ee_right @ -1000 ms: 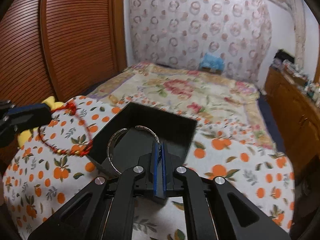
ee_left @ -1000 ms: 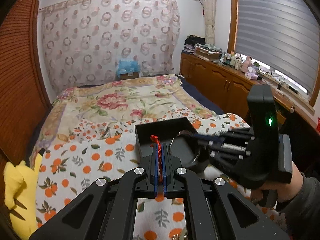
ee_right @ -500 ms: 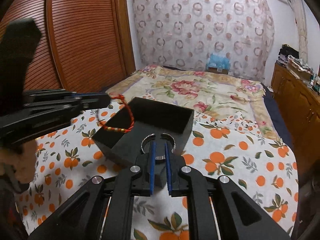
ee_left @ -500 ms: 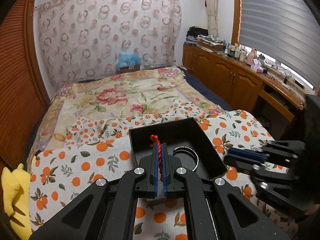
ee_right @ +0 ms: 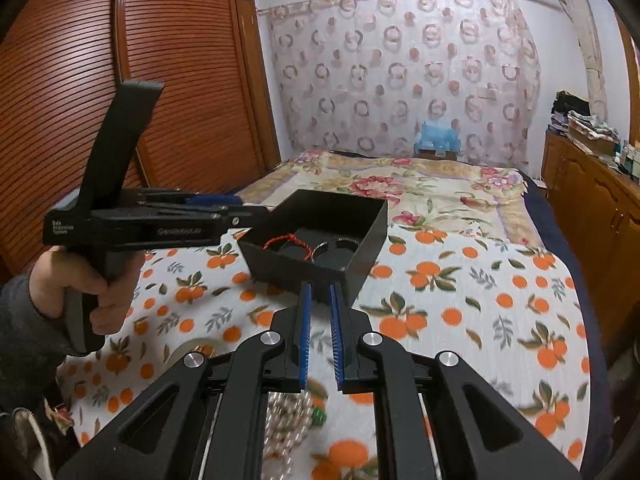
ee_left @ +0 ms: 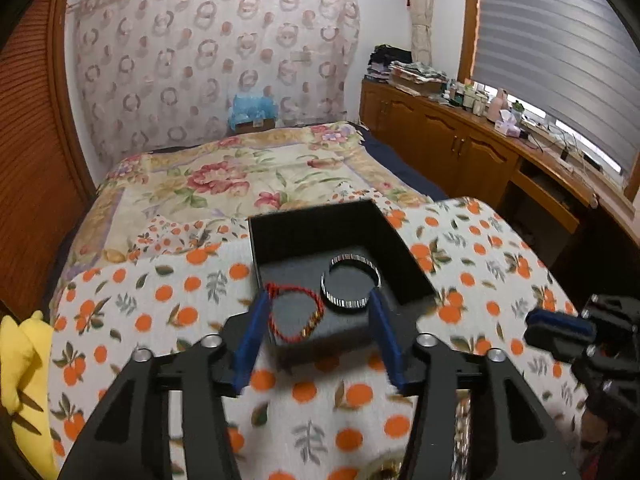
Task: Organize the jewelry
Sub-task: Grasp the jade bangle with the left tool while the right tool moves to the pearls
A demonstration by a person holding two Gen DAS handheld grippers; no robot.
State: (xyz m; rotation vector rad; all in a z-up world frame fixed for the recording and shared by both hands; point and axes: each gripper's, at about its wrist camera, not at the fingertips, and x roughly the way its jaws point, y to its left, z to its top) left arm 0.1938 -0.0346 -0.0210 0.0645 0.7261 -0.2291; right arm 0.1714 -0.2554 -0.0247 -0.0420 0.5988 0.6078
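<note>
A black open box sits on the orange-print blanket. Inside it a red cord bracelet lies flat next to a silver bangle. My left gripper hovers over the box's near edge. Its jaws are opening, and the pads touch nothing. From the right wrist view, the box holds the red bracelet and the bangle, with the left gripper at its left rim. My right gripper is drawn back short of the box, a narrow gap between its pads, empty.
A person's hand grips the left tool. Pearly beads and a clear ring-shaped thing lie on the blanket near me. A yellow plush is at the left edge. Wooden cabinets line the right, a slatted wardrobe the left.
The left jaws went from shut on the red bracelet to apart, and the bracelet dropped into the box. The right gripper let go of the bangle and pulled back from the box.
</note>
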